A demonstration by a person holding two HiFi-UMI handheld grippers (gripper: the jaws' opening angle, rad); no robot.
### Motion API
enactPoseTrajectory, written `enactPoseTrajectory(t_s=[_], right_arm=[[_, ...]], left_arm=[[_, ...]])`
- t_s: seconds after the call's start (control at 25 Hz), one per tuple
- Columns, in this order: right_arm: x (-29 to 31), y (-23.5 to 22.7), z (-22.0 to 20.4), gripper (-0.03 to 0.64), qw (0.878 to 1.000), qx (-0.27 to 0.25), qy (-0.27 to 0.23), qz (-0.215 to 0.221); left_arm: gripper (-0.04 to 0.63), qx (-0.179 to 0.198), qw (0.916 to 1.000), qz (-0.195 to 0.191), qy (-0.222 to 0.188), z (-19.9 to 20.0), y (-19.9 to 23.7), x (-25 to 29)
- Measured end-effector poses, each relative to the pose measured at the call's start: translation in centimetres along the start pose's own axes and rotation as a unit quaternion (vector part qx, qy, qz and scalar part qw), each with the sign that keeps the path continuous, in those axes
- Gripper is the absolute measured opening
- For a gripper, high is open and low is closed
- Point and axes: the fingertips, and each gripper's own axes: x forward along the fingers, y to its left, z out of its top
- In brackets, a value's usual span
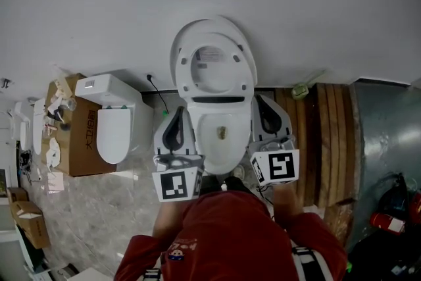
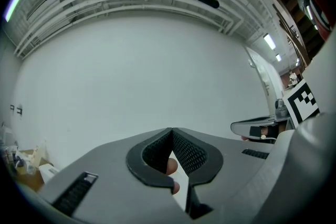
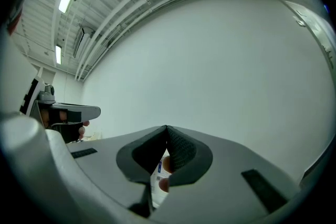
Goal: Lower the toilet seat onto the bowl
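You wore a red top (image 1: 230, 233) with a small patch (image 1: 175, 251) on it and black-and-white striped trim (image 1: 304, 258). Your left claw (image 2: 171, 132) and right claw (image 3: 166, 128) were grey, with black meshed pads (image 2: 185, 150), each carrying a white cube (image 1: 176, 184) with a black square marker.
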Motion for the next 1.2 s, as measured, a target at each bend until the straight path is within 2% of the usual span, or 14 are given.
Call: enactPoseTrajectory(t_s=[0.28, 0.44, 0.68, 1.2], right_arm=[[1.0, -0.3, -0.8, 0.012, 1.0, 0.005, 0.004, 0.001], [2.0, 0.5, -0.7, 0.012, 1.0, -0.005, 0.004, 0.002], [5.6, 2.1, -0.6, 0.012, 1.0, -0.027, 0.01, 0.003], [12.9, 5.0, -1.9, 0.013, 0.997, -0.063, 0.045, -0.008]], left_arm=[[0.012, 0.004, 0.9999, -0.008, 0.011, -1.1, -0.1, 1.0], [0.012, -0.021, 0.9997, -0.006, 0.01, -1.4, 0.8, 1.6], [0.012, -0.032, 0.9995, -0.007, -0.006, -1.7, 4.1, 3.7], [0.012, -0.062, 0.9978, -0.023, 0.004, -4.4, 10.2, 8.9]])
